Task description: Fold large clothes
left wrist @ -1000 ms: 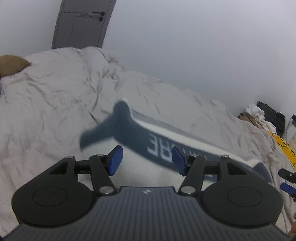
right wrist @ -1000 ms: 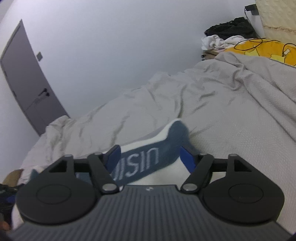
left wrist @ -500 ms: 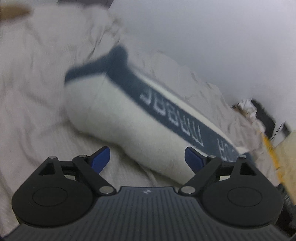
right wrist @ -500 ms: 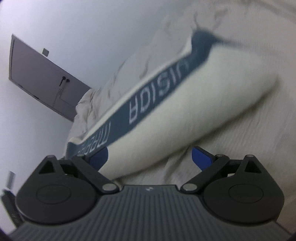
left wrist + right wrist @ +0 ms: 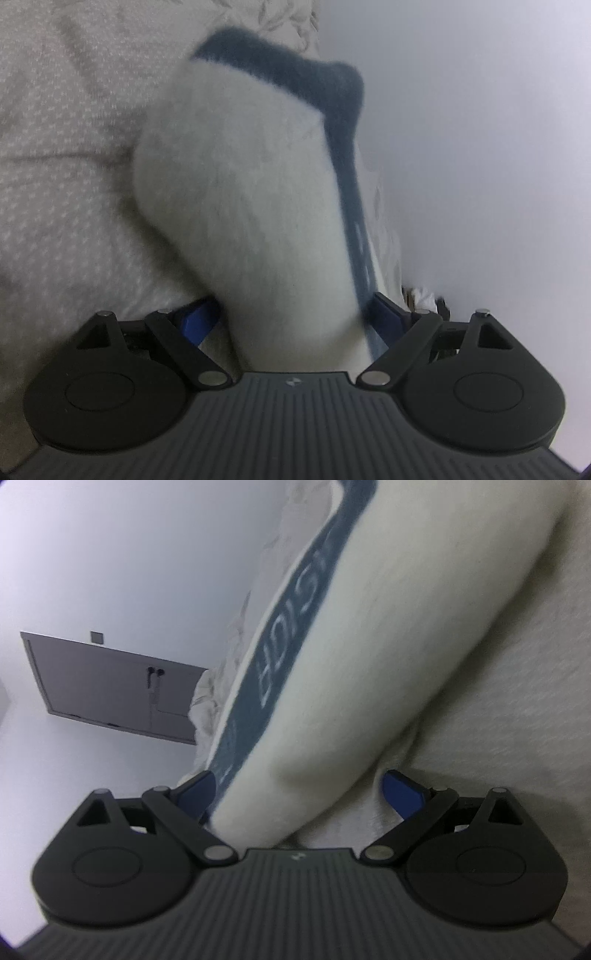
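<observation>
Item: folded garment (image 5: pixel 251 206), on the bed (image 5: pixel 62 155).

Edges and room: in the left wrist view we saw the bed's far edge meeting a pale wall (image 5: pixel 480 147), with open bedding on the side of the garment away from the wall. In the right wrist view we recorded bare bedding (image 5: pixel 535 716) along one side of the garment (image 5: pixel 388 635) and a grey door (image 5: pixel 110 686) in the wall beyond the bed's far end.

Orientation: the garment's long axis ran away from both cameras, out from between the fingers toward the far part of the bed.

Appearance: a thick, fuzzy white roll, rounded at its sides, with a dark blue band (image 5: pixel 291 627) along one long edge carrying white letters; we could not read them through the blur.

Left gripper (image 5: pixel 295 317): jaws spread wide, the garment's near end lying between them; whether the pads touched it we could not tell.

Right gripper (image 5: pixel 299 794): jaws spread wide, garment beside one blue pad (image 5: pixel 195 788), apart from the other.
</observation>
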